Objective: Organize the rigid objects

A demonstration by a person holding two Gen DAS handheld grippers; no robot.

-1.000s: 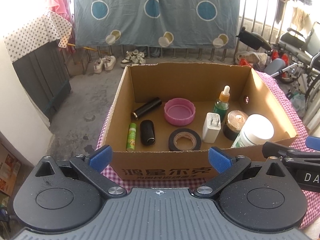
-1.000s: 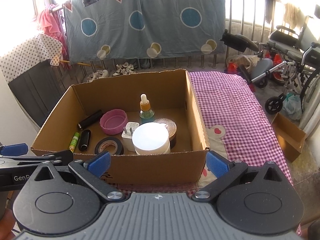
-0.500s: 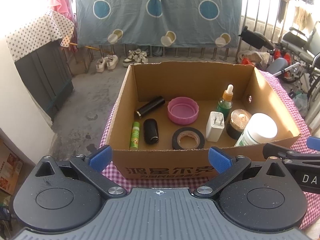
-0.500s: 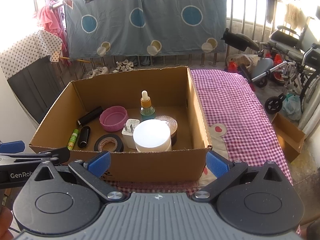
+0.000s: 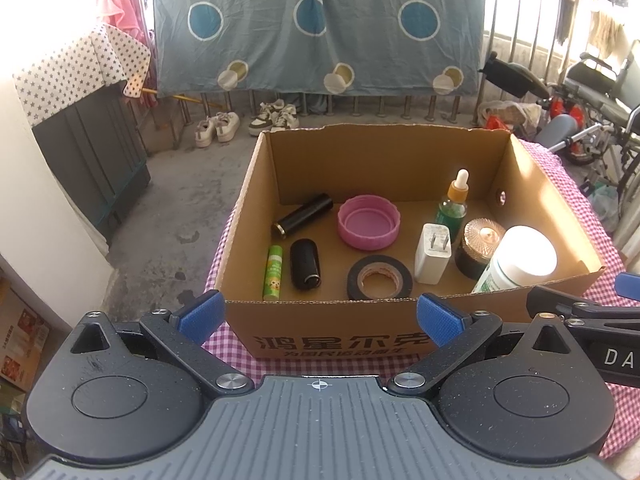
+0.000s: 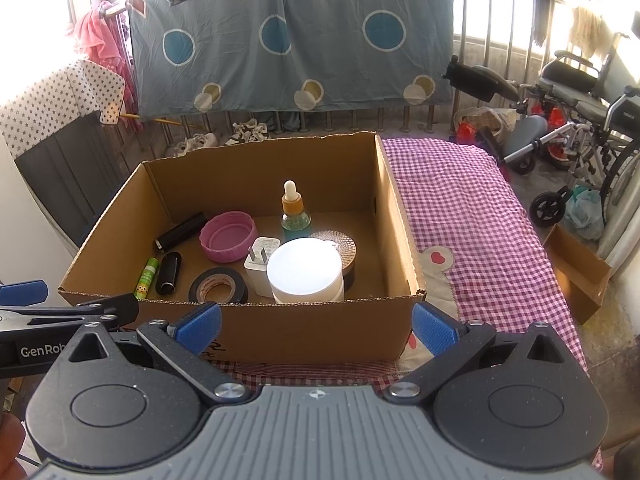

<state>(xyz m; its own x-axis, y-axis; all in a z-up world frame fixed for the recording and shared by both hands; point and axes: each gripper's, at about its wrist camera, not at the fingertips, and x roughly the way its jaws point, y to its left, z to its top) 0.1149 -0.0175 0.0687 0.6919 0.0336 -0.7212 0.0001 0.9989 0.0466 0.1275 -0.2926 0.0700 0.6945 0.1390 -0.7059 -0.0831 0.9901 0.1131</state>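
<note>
Left gripper (image 5: 318, 316): fingers wide apart, nothing between them; it hangs in front of the near wall of the box, blue pads level with the rim.
Right gripper (image 6: 316, 322): fingers spread wide too, empty, held before the same near wall; in the left wrist view one of its arms pokes in at 3 o'clock.
Box (image 5: 336, 342): open cardboard carton on a checked cloth (image 6: 472, 216), at 12 o'clock from both grippers, printed characters on its front.
Black tube (image 5: 303, 216): lies on its side at the box's 10 o'clock, angled toward the back wall.
Pink lid (image 5: 368, 227): open side up, just right of the black tube, near the box's centre.
Green stick (image 5: 273, 267): lies flat at the box's 8 o'clock, along the left wall.
Black cylinder (image 5: 305, 264): lies just beside the green stick, on its right.
Tape roll (image 5: 379, 278): flat at the box's 6 o'clock, close to the near wall.
Charger (image 5: 433, 254): white, standing upright with prongs up, just right of the tape roll.
Dropper bottle (image 5: 454, 202): upright behind the charger, toward the box's 1 o'clock.
Dark jar (image 5: 478, 246): patterned lid, right of the charger, touching or nearly touching the white bottle.
White bottle (image 5: 520, 260): big white cap in bright sun, at the box's 4 o'clock corner.
Background: blue sheet (image 6: 292, 36) with circles at 12 o'clock, wheelchair (image 6: 576, 108) at 2 o'clock.
</note>
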